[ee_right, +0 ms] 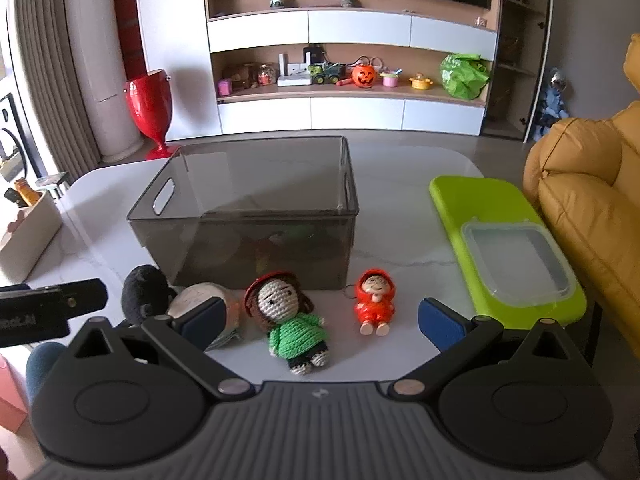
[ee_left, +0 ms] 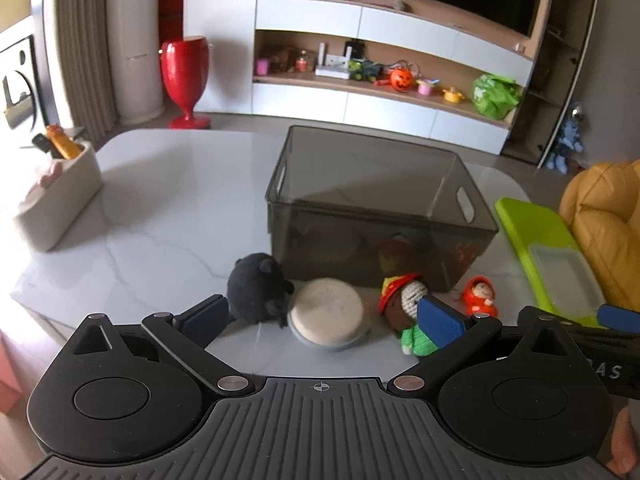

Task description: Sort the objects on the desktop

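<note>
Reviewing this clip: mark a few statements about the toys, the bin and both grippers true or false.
1. Both hand-held grippers, left and right, are open and hold nothing. True.
2. The crochet doll lies inside the grey bin. False: it lies on the table in front of the bin.
3. The red figure sits between the doll and the green tray. True.
4. The clear lid rests on the black plush. False: it rests on the green tray.
</note>
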